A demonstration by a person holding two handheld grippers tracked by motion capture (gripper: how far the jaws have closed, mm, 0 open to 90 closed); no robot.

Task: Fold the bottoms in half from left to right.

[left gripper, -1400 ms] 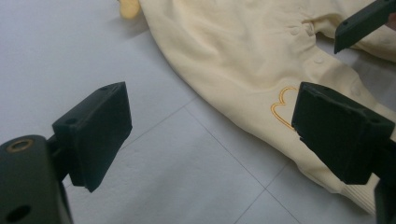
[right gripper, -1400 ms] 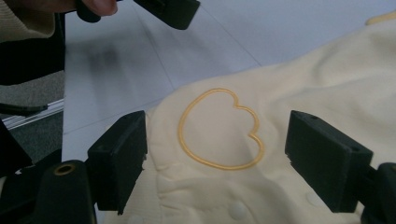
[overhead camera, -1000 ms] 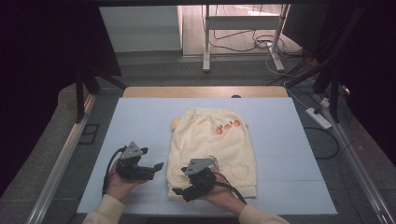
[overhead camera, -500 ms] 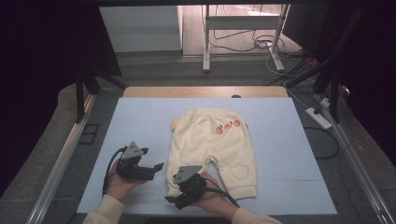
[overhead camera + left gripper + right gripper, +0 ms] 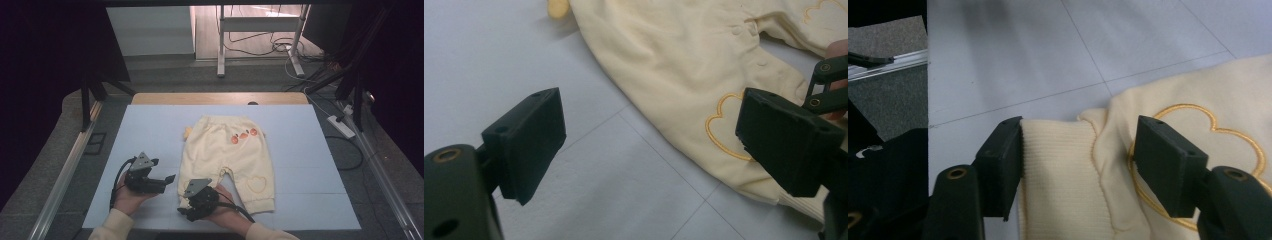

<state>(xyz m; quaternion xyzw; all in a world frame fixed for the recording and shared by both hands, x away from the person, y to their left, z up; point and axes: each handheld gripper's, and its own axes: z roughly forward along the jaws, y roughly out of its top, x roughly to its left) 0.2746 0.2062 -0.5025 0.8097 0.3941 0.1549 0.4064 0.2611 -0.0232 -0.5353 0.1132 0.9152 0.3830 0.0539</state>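
Observation:
Cream baby trousers (image 5: 225, 150) lie flat on the blue mat (image 5: 150, 130), waist toward the far side, with orange motifs near the waistband. My right gripper (image 5: 186, 210) is down at the near-left leg; its jaws have just been closing and now straddle the ribbed cuff (image 5: 1058, 170), with fabric bunching between them beside a gold embroidered outline (image 5: 1198, 115). The right gripper (image 5: 1078, 145) still stands open, not clamped. My left gripper (image 5: 167, 182) hovers over bare mat left of the trousers, and the left gripper (image 5: 651, 125) is wide open with nothing in it.
A heart outline (image 5: 256, 184) marks the other leg. A wooden table edge (image 5: 220, 98) shows beyond the mat. A metal rail (image 5: 65, 170) runs along the left. A power strip (image 5: 340, 126) and cables lie on the floor at the right.
My right hand has shifted left and toward the near edge, sinking onto the left leg's cuff. The left hand has stayed put.

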